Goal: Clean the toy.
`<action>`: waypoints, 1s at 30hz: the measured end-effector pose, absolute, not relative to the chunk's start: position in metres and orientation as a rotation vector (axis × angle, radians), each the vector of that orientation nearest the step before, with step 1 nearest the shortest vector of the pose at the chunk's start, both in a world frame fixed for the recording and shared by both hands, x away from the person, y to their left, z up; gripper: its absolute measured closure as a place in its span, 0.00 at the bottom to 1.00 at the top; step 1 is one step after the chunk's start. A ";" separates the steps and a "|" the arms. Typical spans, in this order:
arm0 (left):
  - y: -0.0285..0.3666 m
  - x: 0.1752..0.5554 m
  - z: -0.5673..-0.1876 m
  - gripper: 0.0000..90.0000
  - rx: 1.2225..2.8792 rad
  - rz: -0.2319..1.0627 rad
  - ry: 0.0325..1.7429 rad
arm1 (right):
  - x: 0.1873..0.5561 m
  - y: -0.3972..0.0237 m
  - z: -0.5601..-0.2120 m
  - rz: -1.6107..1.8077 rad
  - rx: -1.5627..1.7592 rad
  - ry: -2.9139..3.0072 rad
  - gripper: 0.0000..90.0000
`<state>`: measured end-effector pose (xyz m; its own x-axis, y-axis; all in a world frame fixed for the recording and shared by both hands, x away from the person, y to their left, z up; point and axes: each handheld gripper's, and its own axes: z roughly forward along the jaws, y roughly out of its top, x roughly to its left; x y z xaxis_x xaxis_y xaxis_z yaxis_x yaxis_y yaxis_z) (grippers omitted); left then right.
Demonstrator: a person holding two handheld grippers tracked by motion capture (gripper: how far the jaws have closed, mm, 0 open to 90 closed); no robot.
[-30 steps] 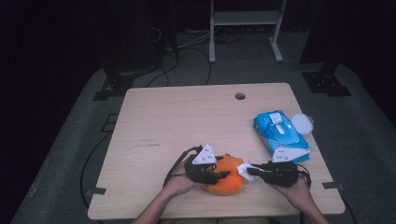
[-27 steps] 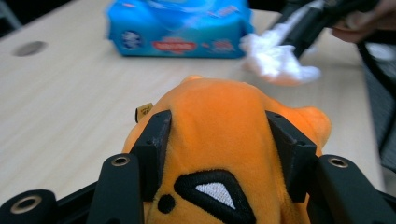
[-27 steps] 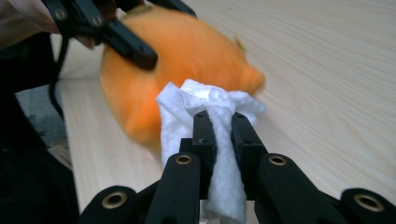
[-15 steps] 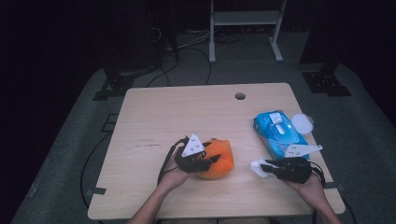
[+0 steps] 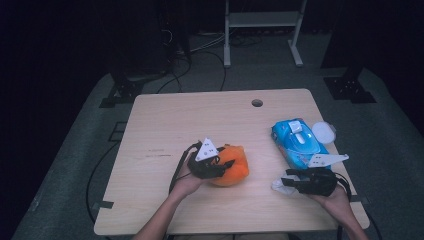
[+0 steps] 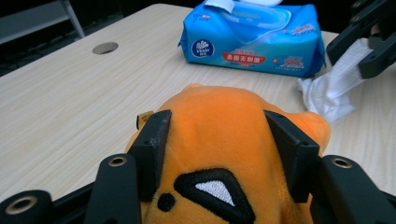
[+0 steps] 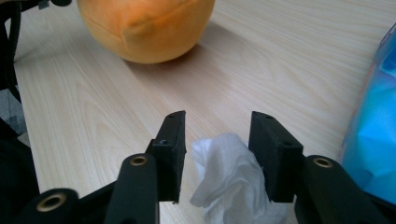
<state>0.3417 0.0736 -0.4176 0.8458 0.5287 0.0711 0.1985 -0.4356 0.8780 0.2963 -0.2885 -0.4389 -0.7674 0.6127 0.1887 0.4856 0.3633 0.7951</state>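
Looks like a lab / data-capture studio, not a home. Dark room with black surroundings, light falling mainly on one pale wood desk with a cable hole. Grey floor mat under it, black stand bases bolted or set at the corners, loose cables running across the floor, white metal rack frame at the back.
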 end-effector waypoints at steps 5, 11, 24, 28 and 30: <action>0.073 0.346 -0.419 0.38 2.005 0.373 0.553 | 0.292 -0.292 -0.430 1.441 0.996 2.421 0.57; 0.081 0.339 -0.407 0.31 1.973 0.371 0.535 | 0.290 -0.292 -0.426 1.451 0.995 2.398 0.57; 0.099 0.334 -0.402 0.22 1.963 0.353 0.570 | 0.290 -0.287 -0.425 1.430 0.982 2.393 0.53; 0.101 0.332 -0.403 0.20 1.962 0.350 0.567 | 0.291 -0.287 -0.425 1.427 0.986 2.391 0.52; 0.103 0.330 -0.403 0.19 1.970 0.341 0.573 | 0.291 -0.287 -0.425 1.428 0.985 2.389 0.52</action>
<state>0.3303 0.1032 -0.4028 0.8473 0.5309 -0.0098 0.2449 -0.3743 0.8944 0.2908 -0.2867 -0.4247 -0.7614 0.6262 0.1675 0.4440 0.3156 0.8386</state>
